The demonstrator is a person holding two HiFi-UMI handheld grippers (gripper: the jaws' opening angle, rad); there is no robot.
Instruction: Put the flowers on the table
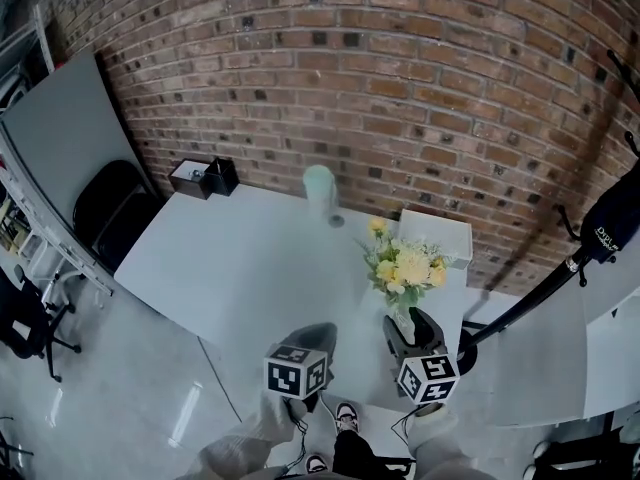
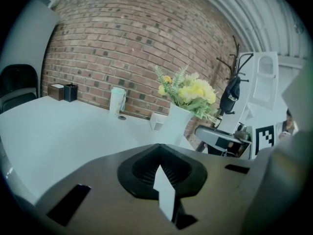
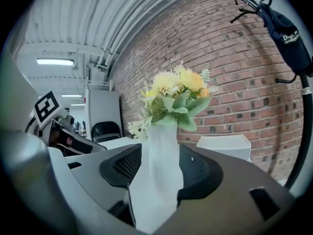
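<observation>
While your right gripper point(image 3: 157, 199) clamps the vase point(image 3: 159, 165) of flowers point(image 3: 176, 94) in its jaws and your left gripper point(image 2: 162, 182) has its jaws closed on nothing, lower the vase upright onto the desk point(image 1: 250, 258).

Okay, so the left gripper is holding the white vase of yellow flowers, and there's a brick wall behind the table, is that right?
Not quite. The right gripper is the one holding the white vase of yellow flowers. The right gripper view shows its jaws closed on the vase. The brick wall does stand behind the table.
</observation>
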